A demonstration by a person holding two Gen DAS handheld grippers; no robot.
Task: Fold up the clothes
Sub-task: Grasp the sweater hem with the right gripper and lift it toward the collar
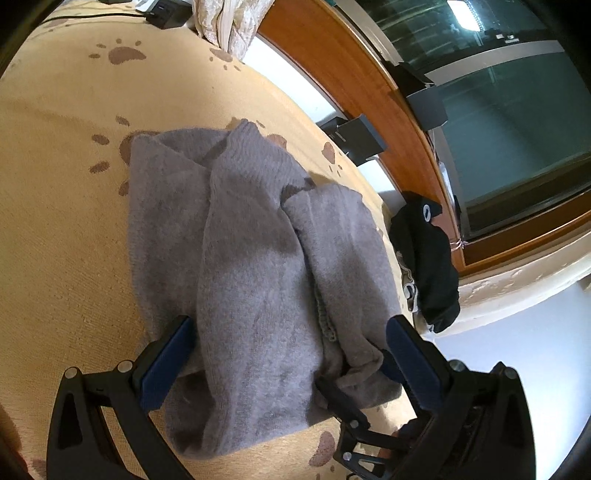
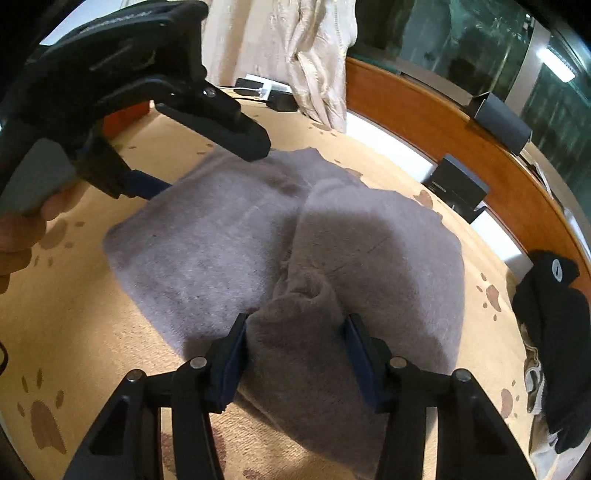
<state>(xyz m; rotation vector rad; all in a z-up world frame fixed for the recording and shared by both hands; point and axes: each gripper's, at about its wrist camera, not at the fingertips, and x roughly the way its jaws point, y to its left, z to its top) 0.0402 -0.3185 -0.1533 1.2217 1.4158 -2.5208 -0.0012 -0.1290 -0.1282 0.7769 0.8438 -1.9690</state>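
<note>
Right claw [image 2: 295, 354] half-closed around grey sweater [image 2: 229, 251] hem; left claw [image 1: 288, 354] wide open.

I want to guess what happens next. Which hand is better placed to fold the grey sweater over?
Probably the right. The right gripper has a bunched edge of the grey sweater between its fingers. The left gripper is spread wide over the sweater, gripping nothing.

A tan blanket [image 1: 66, 229] printed with brown paw marks covers the wide surface. Along its far edge runs an orange-brown wooden frame [image 1: 354, 62], and beyond that frame stands dark glass [image 1: 517, 122] reflecting a ceiling lamp [image 1: 463, 14]. Pale lace curtains [image 2: 310, 55] hang near the frame's left end.
</note>
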